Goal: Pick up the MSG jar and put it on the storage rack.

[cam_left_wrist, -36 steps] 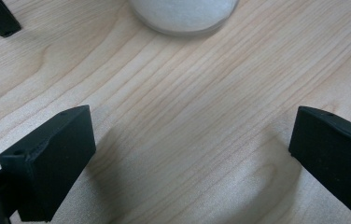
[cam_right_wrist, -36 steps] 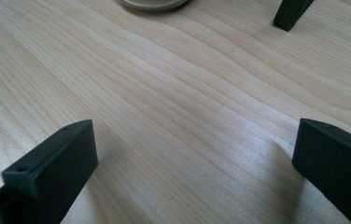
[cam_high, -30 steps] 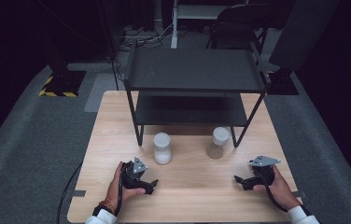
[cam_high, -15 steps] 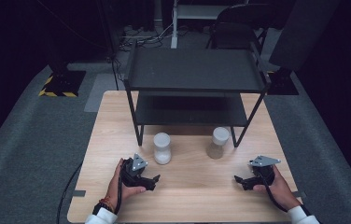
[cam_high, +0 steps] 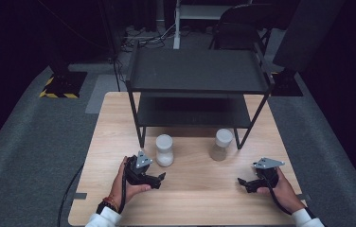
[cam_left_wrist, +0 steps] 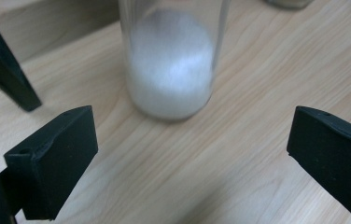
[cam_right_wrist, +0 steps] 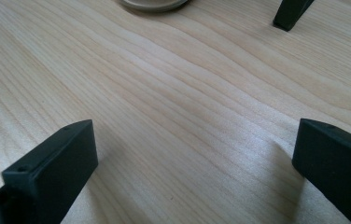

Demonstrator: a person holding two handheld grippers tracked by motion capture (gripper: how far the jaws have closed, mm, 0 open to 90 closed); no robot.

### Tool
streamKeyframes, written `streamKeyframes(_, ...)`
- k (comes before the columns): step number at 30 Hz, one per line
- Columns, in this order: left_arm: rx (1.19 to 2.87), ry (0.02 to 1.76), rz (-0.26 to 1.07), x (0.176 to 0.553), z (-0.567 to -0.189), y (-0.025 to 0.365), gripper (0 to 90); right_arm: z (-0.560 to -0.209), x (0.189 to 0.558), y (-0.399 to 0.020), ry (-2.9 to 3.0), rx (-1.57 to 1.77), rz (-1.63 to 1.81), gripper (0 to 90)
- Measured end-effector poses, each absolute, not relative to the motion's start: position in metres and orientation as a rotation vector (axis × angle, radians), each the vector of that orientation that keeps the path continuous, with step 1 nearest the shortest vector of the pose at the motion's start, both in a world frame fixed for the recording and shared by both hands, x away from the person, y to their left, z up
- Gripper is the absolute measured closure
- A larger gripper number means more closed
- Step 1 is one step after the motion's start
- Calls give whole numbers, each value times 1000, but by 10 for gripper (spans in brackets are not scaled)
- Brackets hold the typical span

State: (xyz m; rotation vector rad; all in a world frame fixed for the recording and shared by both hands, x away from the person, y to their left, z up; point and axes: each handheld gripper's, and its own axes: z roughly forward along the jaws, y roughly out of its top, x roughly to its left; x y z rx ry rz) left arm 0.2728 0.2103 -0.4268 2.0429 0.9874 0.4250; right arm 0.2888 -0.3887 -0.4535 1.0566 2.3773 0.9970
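White sleeve cuffs [cam_high: 104, 218], a beaded wristband [cam_high: 111, 203], and black claws with grey three-cornered plates [cam_high: 142, 161].

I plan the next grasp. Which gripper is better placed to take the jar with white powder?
Left. The left gripper sits close to the white jar, open and aimed at it. The right gripper is farther off, nearer the other jar.

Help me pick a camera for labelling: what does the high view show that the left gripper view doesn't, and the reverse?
High view: the black two-tier metal shelf, the beige-filled clear jar and both hands holding open grippers, left gripper, right gripper. Left gripper view: the white powder close up through the glass. Both: the white-filled clear jar on the light wooden table.
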Motion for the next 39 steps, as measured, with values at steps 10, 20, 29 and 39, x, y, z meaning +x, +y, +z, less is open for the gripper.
streamKeyframes(10,2036,956,446,284,-418,202,19,-453,289,-389,2377,1057,997,0)
streamKeyframes(20,2031,943,465,296,-412,196,15,-453,289,-389,2377,1057,997,0)
streamKeyframes(29,2030,931,462,307,-411,192,17,-454,289,-389,2377,1057,997,0)
streamKeyframes(39,2014,936,461,315,-414,187,25,-454,289,-389,2377,1057,997,0)
